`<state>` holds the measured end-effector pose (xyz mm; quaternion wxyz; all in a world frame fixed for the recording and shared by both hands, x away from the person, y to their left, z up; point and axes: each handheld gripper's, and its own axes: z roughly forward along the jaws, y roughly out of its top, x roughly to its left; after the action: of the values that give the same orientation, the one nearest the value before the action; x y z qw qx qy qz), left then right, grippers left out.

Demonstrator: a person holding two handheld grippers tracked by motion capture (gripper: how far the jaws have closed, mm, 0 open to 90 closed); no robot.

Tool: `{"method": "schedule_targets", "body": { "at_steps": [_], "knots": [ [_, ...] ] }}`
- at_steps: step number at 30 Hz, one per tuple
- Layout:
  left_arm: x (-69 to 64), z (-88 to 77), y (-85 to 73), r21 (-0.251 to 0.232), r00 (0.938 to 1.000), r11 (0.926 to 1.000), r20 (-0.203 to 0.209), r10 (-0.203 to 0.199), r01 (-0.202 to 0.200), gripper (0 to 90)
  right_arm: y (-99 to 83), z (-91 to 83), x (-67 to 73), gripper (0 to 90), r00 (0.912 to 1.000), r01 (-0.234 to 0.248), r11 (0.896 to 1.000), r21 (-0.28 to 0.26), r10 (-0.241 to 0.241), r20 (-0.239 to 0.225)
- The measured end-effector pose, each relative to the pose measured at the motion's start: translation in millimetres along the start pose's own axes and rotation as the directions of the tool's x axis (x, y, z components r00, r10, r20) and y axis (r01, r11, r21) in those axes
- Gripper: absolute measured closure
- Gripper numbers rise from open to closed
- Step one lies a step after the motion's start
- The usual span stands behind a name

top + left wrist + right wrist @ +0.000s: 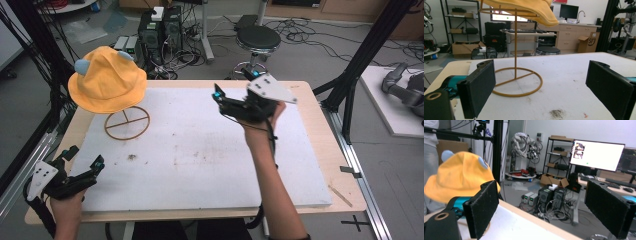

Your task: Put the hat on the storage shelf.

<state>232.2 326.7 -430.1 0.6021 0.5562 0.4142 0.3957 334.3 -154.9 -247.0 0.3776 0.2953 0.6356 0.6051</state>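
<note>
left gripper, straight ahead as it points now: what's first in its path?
Likely the hat stand: its ring base and post sit ahead between the open left gripper jaws, slightly left of centre. The yellow hat hangs above that line. Depth is unclear.

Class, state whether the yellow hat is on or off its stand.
On: the yellow hat sits atop the upright stand, above the board.

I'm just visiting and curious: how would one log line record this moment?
left tongs: open, low by near table edge | right tongs: open, raised | yellow hat: on wire stand, untouched
</note>
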Motion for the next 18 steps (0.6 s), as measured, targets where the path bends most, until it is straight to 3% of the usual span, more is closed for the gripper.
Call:
{"method": "schedule_targets", "body": {
  "at_steps": [3,7,13,18],
  "knots": [
    [0.0,0.9,0.2,0.000,1.0000,1.0000,-0.001,0.002,-0.002,9.6,-14.3,-29.4,-24.4,12.0,0.9992,-0.002,1.000,0.006,0.002,0.039],
    [-0.9,3.0,0.7,0.003,0.9999,0.9999,0.004,-0.011,0.011,9.6,-32.8,-63.7,-54.9,12.1,0.9981,-0.053,0.999,-0.010,0.053,0.032],
    [-2.4,7.1,3.6,0.004,0.9998,0.9998,0.009,-0.017,0.017,9.6,-64.8,-101.0,-85.3,12.1,0.9957,-0.076,0.997,0.007,0.075,0.054],
    [-4.8,10.3,4.6,0.008,0.9998,0.9999,0.013,-0.012,0.012,9.6,-93.5,-127.2,-103.4,12.1,0.9919,-0.127,0.992,-0.023,0.127,0.005]
  ]
}}
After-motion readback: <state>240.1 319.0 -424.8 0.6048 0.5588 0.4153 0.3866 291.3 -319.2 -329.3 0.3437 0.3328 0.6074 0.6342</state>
